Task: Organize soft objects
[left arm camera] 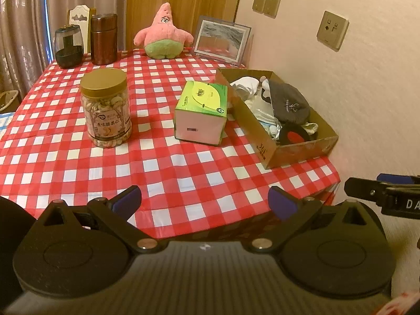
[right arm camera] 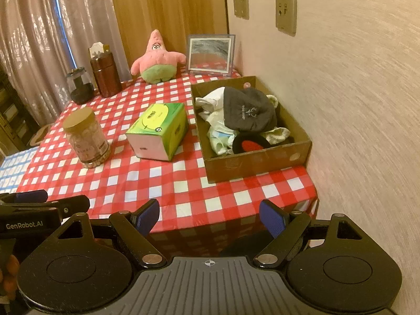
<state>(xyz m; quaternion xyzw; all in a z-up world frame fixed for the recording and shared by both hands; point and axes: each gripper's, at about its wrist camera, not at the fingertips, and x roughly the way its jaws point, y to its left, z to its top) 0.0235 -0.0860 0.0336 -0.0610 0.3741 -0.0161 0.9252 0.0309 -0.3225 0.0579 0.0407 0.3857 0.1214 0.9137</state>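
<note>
Your right wrist view looks down into the cardboard box [right arm camera: 252,155], showing the dark beanie [right arm camera: 246,113] on pale cloths; your left view sees that box more from the side. Counted: one pink star plush [left arm camera: 162,34] at the table's far edge, one tissue pack [left arm camera: 202,110], one nut jar [left arm camera: 106,105], two dark canisters. Your left gripper [left arm camera: 204,204] and right gripper [right arm camera: 210,218] both hover tilted downward over the near edge, fingers spread wide, empty.
</note>
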